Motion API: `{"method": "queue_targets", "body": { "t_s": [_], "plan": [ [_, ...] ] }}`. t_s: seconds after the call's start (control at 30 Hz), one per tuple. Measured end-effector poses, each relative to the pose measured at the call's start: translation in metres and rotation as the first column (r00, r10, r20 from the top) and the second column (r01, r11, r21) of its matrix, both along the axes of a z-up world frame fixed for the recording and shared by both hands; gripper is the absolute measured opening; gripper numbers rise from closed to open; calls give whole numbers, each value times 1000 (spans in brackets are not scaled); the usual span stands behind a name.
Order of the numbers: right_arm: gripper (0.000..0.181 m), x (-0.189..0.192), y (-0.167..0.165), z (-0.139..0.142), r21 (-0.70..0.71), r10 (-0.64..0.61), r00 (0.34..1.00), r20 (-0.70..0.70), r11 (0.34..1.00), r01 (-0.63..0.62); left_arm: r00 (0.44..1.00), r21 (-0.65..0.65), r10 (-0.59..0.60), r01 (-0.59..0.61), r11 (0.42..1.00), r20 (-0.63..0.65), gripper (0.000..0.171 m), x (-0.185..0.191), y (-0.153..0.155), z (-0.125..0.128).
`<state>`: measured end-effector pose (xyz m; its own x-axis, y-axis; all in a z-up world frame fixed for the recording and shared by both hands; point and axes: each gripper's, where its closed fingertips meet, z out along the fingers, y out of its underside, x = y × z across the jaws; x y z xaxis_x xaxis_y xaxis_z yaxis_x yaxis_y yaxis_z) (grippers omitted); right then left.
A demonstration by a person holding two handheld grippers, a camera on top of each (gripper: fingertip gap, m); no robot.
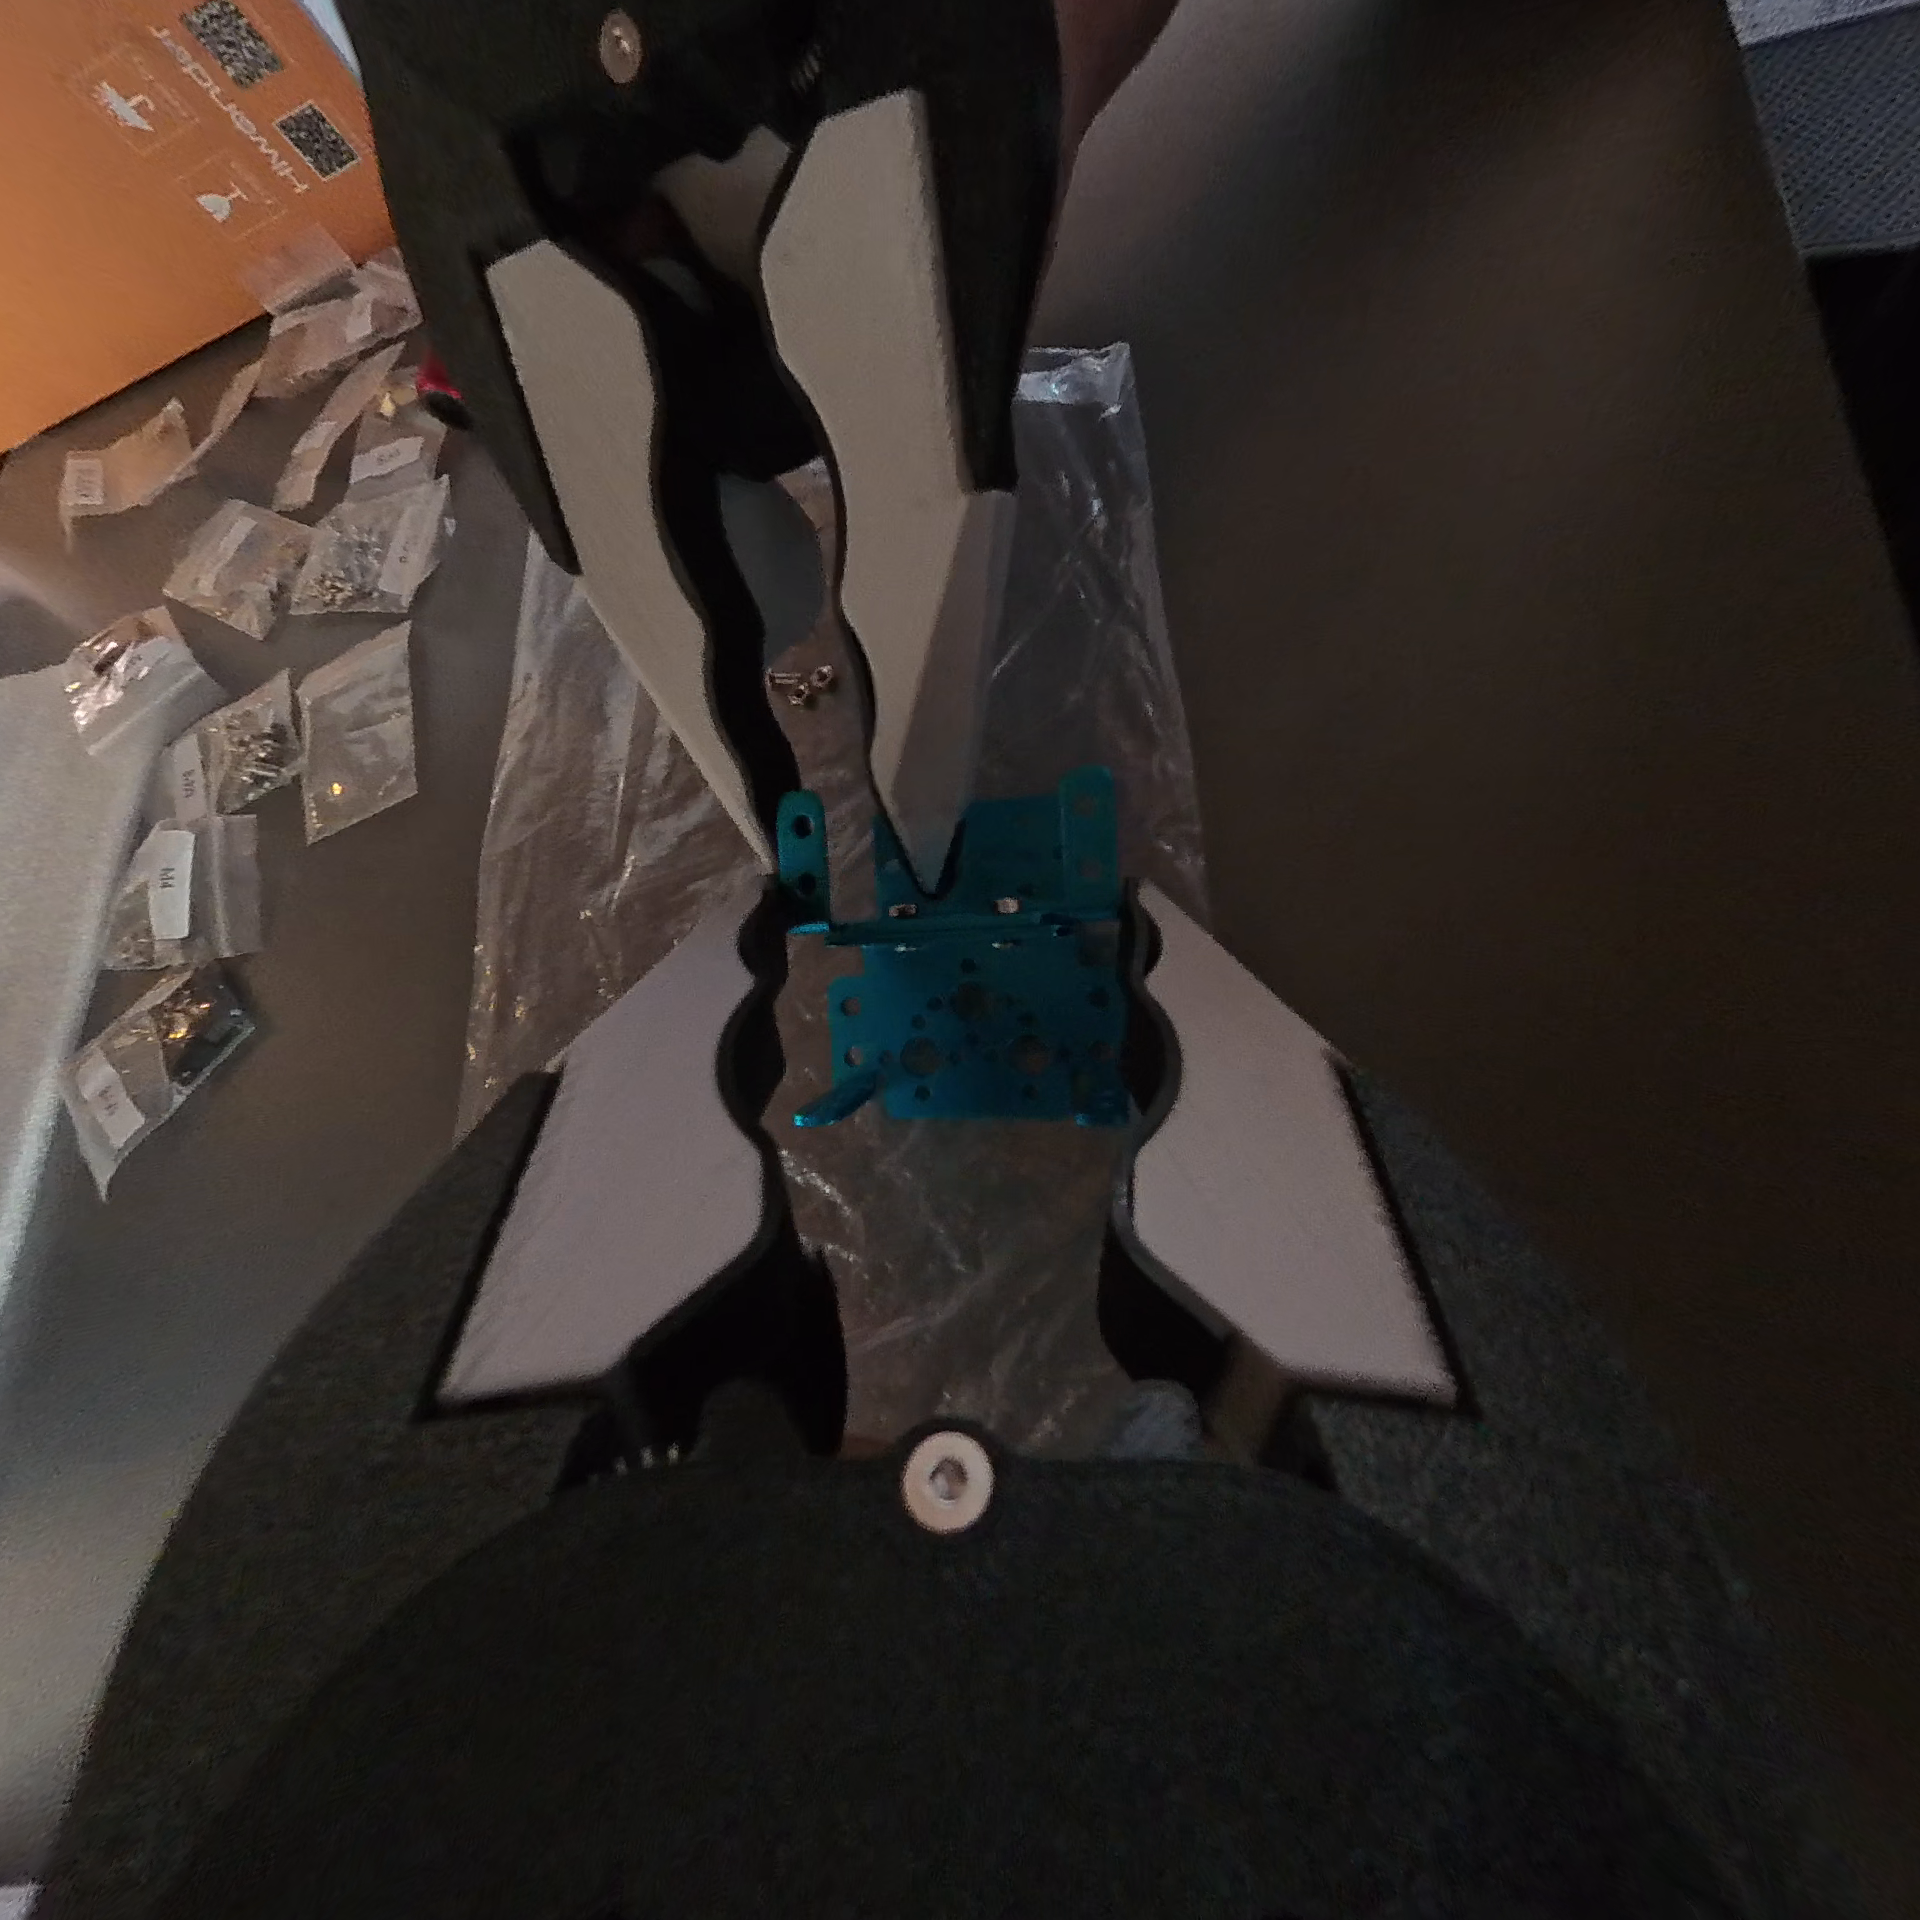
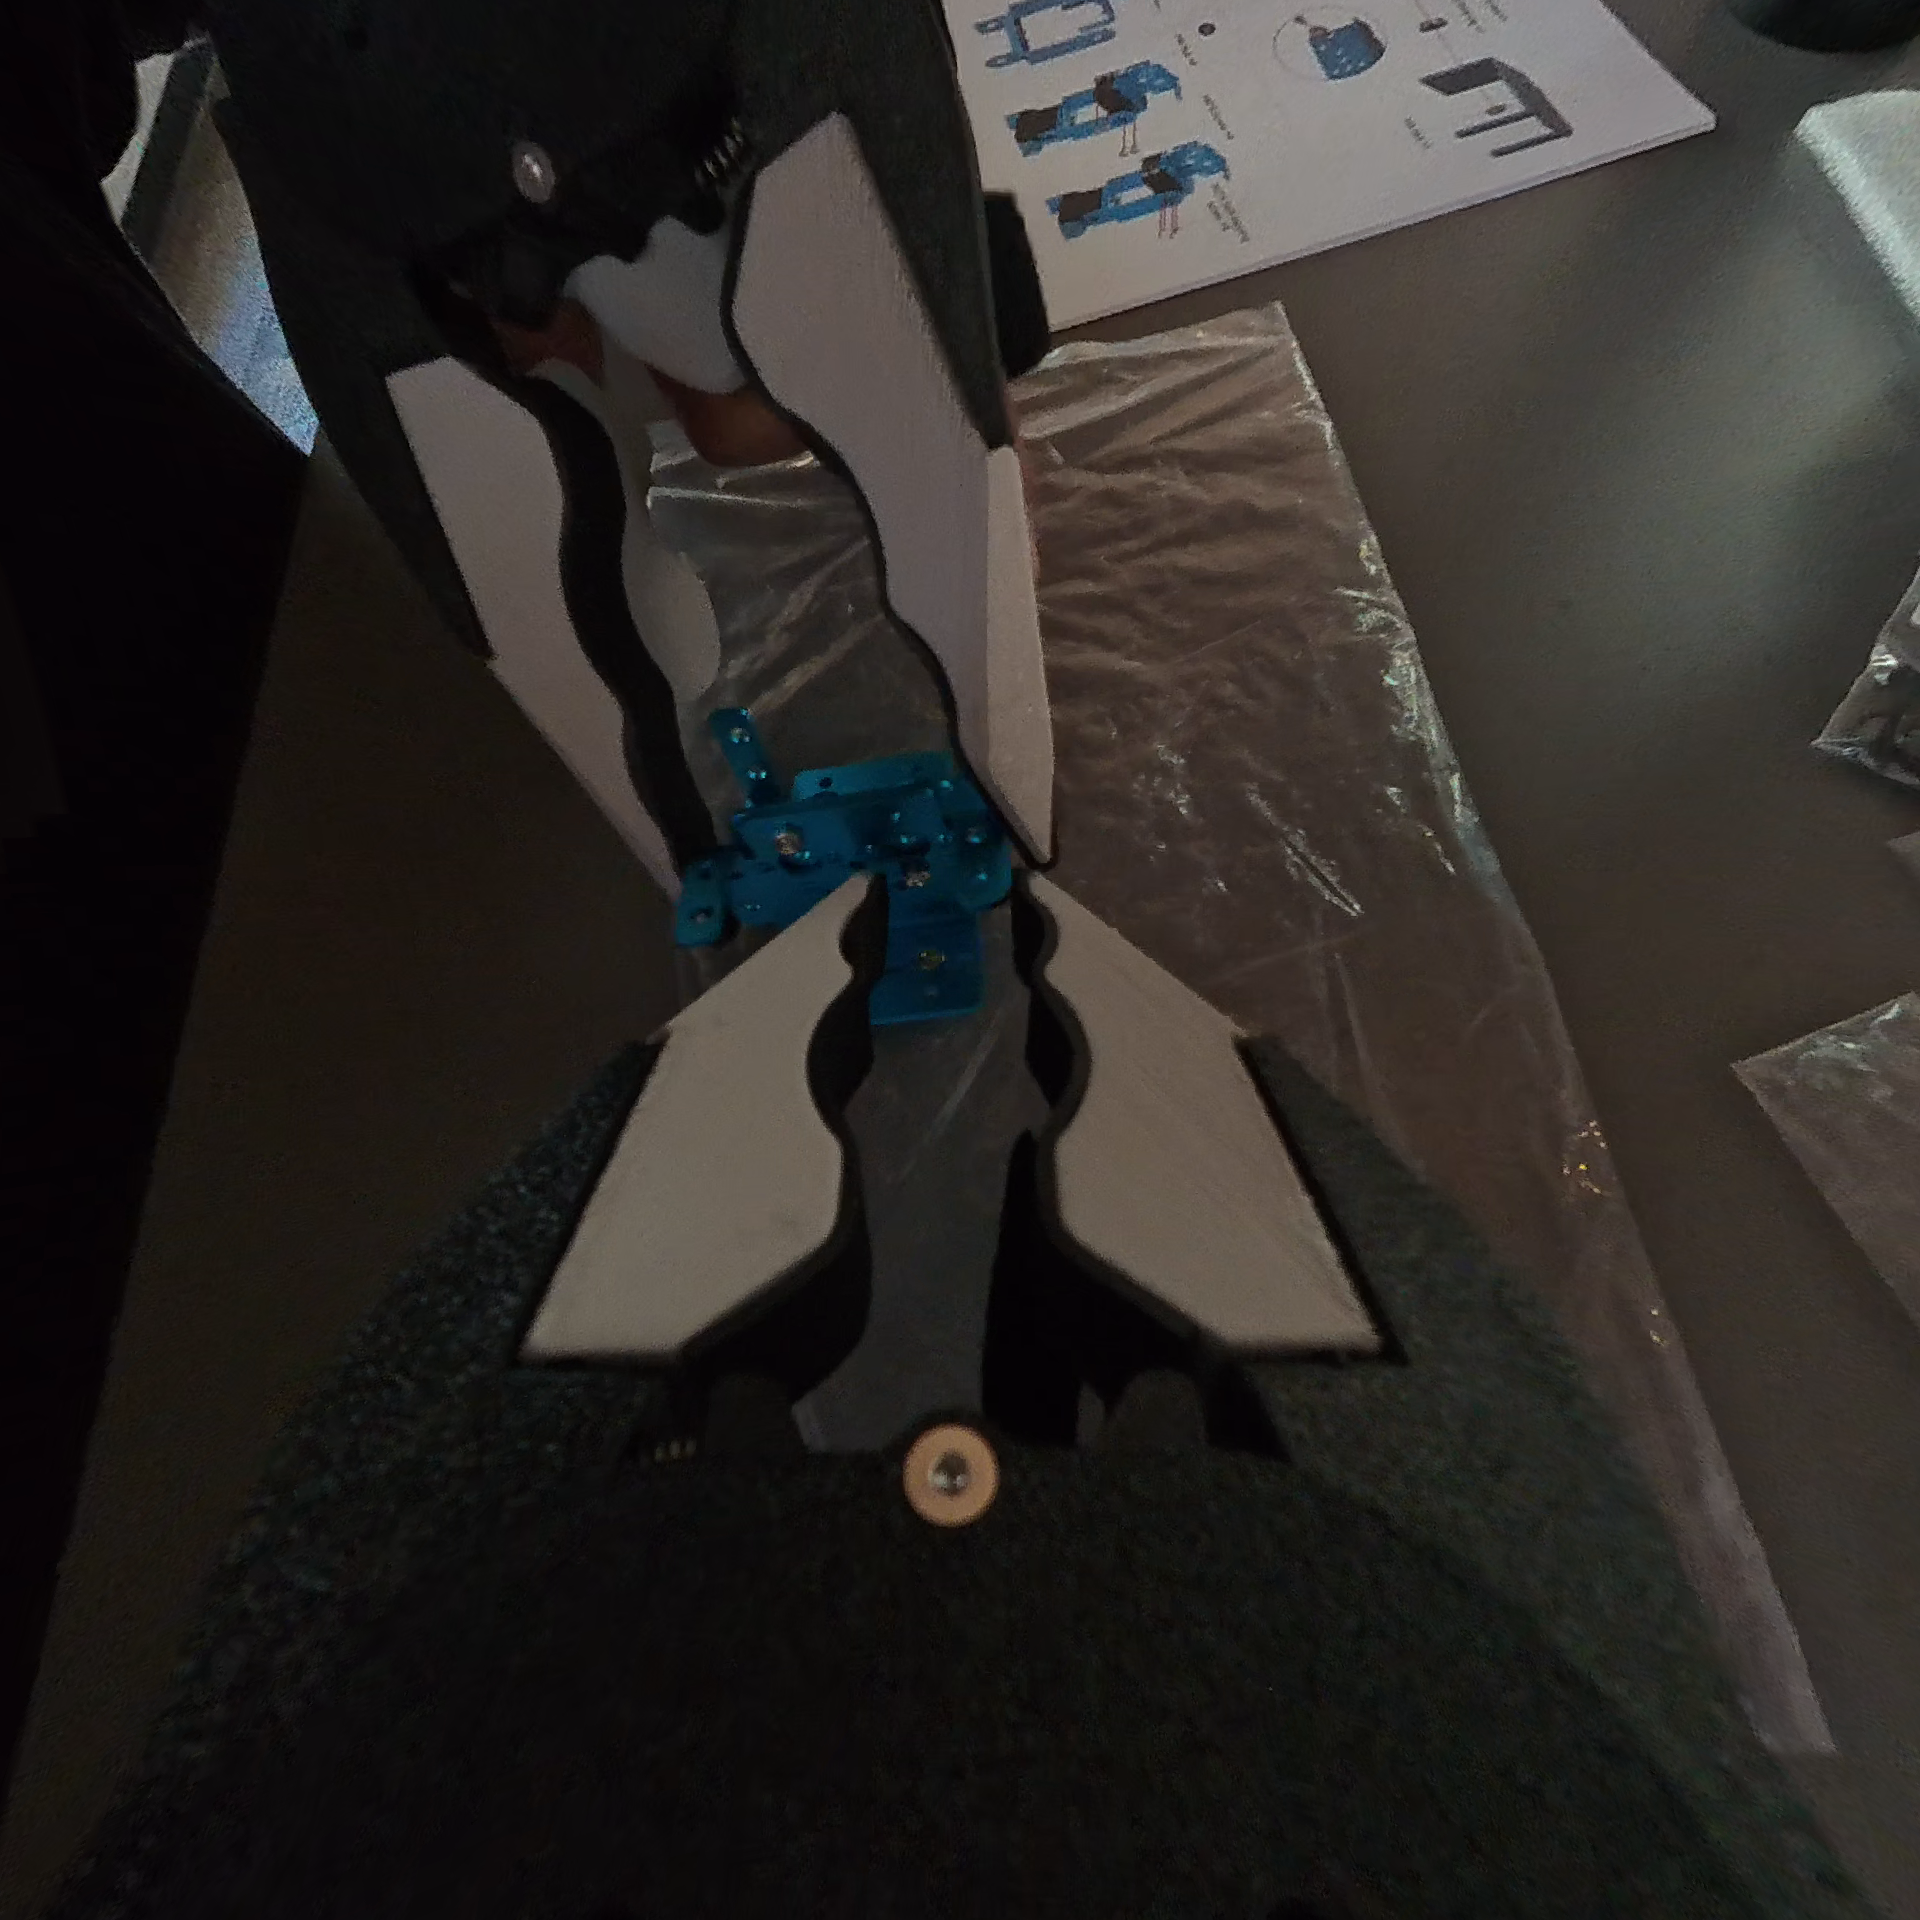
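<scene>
Blue metal bracket assembly (image 1: pixel 977 1039) lies on a clear plastic sheet (image 1: pixel 1081 582) spread over a dark tabletop (image 1: pixel 1455 623), directly between the two grippers, which face each other tip to tip.

Largest items first. The tabletop occupies most of both views. The plastic sheet is long and crinkled, and runs under both tools. An orange box (image 1: pixel 135 197) sits at the far left corner in the left wrist view. A white printed instruction sheet (image 2: pixel 1340 135) lies at the top in the right wrist view.

Left gripper (image 1: pixel 951 925): jaws partly open and straddling the perforated plate of the bracket. The right edge of the plate sits against the right finger (image 1: pixel 1247 1122); whether the left finger bears on the bracket cannot be determined, so a grip is not confirmed.

Right gripper (image 2: pixel 951 883): jaws narrowly parted, with an upright flange of the bracket (image 2: pixel 925 956) between the fingers. Contact of the pads with the metal cannot be confirmed from either view.

Smaller items: numerous small clear hardware bags (image 1: pixel 260 644) with white labels are scattered left of the plastic sheet. More bags (image 2: pixel 1870 707) lie at the right edge in the right wrist view. A few loose screws (image 1: pixel 800 684) rest on the sheet beyond the bracket.
</scene>
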<state>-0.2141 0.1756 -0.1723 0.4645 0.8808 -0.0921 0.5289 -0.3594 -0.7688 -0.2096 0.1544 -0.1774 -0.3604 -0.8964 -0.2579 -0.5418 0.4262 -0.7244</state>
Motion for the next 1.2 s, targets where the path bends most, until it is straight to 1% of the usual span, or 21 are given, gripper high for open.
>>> {"method": "queue_targets", "body": {
  "t_s": [0.07, 0.13, 0.2, 0.3, 0.4, 0.47, 0.53, 0.57, 0.6, 0.63, 0.67, 0.9, 0.97, 1.03, 1.2],
  "plan": [
    [17, 1, 2, 0, -1, -14, 1000, -4, 1000, 14, 1000, -11, 4, -4, 1000, 0, 64, 0, 0, 0],
    [16, 1, 1, 0, -16, -16, 1000, -16, 1000, 16, 1000, 1, 3, -3, 1000, 4, 64, 1, 0, 0],
    [19, 0, 0, 1, -37, -18, 999, -29, 999, 17, 1000, 11, 4, -4, 1000, 7, 64, 1, 0, 0],
    [20, -2, -1, 0, -62, -29, 999, -39, 998, 26, 1000, 11, 7, -7, 1000, 14, 64, 1, 0, -1],
    [14, -1, 2, 0, -80, -56, 997, -47, 995, 52, 1000, 12, 9, -9, 1000, 20, 64, 1, 0, -1],
    [6, 0, 3, 1, -134, -83, 993, -79, 988, 71, 1000, 34, 6, -7, 999, 29, 65, 2, -1, -1],
    [8, 0, 2, 1, -180, -87, 990, -114, 982, 65, 999, 34, 11, -12, 999, 30, 65, 2, -2, -1],
    [13, -1, 0, 2, -191, -81, 989, -126, 980, 56, 999, 33, 11, -12, 999, 31, 65, 2, -1, -1],
    [20, -1, -1, 2, -205, -77, 989, -130, 978, 49, 999, 34, 9, -10, 999, 31, 65, 1, -1, -1],
    [33, 1, -1, 0, -214, -85, 989, -122, 975, 57, 1000, 33, 7, -8, 999, 31, 65, 1, -1, -1],
    [37, 2, -1, 0, -217, -84, 990, -115, 975, 58, 999, 33, 8, -9, 999, 31, 65, 1, -2, -1],
    [37, 1, 2, -5, -212, -103, 990, -96, 974, 81, 999, 31, 7, -8, 1000, 36, 65, 1, -3, -1],
    [30, 4, 6, -4, -219, -133, 985, -110, 970, 106, 999, 32, 3, -4, 999, 38, 65, 1, -3, -1],
    [30, 5, 7, -4, -241, -142, 982, -124, 964, 109, 999, 34, 2, -4, 999, 40, 65, 1, -3, -1],
    [34, 7, 6, -1, -209, -128, 986, -106, 972, 104, 999, 30, 2, -3, 1000, 40, 65, 1, -4, -1]
  ]
}}
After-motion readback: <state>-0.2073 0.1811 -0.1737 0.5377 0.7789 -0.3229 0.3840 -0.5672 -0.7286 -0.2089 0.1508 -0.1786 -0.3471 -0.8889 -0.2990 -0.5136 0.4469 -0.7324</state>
